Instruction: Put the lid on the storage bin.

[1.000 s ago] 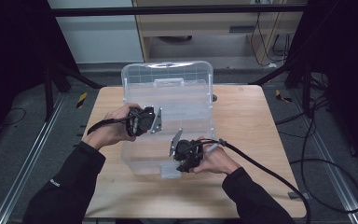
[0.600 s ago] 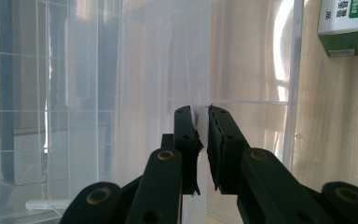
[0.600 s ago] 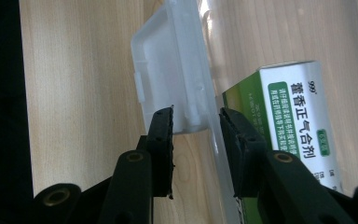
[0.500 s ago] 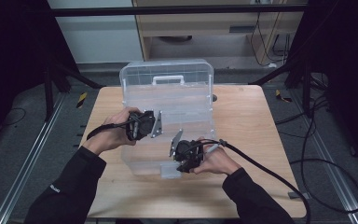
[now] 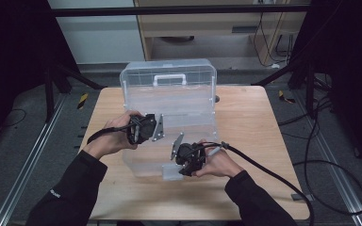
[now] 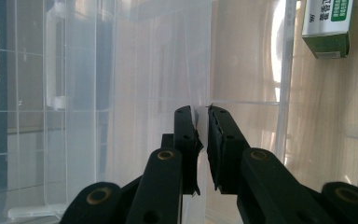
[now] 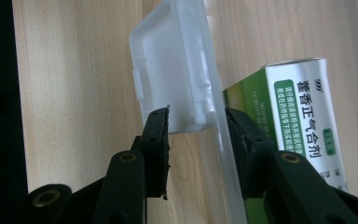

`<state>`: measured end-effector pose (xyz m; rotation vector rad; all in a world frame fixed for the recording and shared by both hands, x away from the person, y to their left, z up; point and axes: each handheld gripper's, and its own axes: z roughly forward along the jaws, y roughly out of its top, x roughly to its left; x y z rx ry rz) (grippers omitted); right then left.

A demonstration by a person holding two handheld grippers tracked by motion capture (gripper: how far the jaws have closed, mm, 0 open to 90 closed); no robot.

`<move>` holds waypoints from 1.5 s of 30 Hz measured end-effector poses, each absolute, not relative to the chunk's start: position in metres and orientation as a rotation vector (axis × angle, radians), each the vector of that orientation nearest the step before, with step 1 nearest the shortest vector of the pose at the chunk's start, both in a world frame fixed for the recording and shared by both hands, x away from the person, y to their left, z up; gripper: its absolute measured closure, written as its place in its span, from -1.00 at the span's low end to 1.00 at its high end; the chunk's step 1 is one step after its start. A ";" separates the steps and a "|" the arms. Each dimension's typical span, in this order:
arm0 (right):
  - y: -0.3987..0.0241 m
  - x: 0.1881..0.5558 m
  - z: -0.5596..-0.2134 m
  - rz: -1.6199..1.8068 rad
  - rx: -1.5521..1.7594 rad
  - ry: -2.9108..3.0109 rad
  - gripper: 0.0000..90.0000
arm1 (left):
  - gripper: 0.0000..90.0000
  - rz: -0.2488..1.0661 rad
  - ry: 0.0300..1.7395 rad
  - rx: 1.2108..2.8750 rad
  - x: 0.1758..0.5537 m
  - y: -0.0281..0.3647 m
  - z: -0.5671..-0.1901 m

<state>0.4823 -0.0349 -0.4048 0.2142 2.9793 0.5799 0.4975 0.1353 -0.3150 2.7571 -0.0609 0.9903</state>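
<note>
Clear plastic makes up the box (image 5: 169, 117) that stands in the middle of the wooden counter (image 5: 254, 132), its lid (image 5: 168, 78) raised at the far side, white handle showing through it. A green-and-white carton (image 6: 328, 28) lies inside on the box floor.

The left gripper (image 5: 156, 128) sits at the box's left wall, held level by the person's left hand (image 5: 113, 139). In the left gripper view its jaws stand narrow, one on each side of the thin clear wall (image 6: 200, 70), closed on its edge.

The right gripper (image 5: 176, 147) is at the near wall, by the white latch (image 5: 172, 172) on the box's front; the right hand (image 5: 217, 162) holds it, with the cable (image 5: 273, 172) trailing off to the right across the counter. In the right gripper view the latch (image 7: 172, 70) and the front wall lie between the jaws, with the carton (image 7: 303, 112) seen through the plastic behind the right-hand jaw. These jaws have just been opening: the left-hand jaw's tip stands at the latch's lower corner, and whether it touches I cannot tell; the other jaw is beyond the wall, so no firm grip shows.
</note>
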 end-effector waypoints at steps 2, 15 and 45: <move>-0.035 0.482 -0.405 0.579 0.214 2.979 0.37 | 0.82 0.987 -0.062 2.757 0.497 0.136 -0.315; -0.037 0.478 -0.400 0.609 0.217 2.963 0.29 | 0.81 0.967 -0.070 2.751 0.491 0.137 -0.318; -0.110 0.474 -0.352 1.134 0.603 2.671 0.68 | 0.80 0.961 -0.037 2.759 0.486 0.135 -0.320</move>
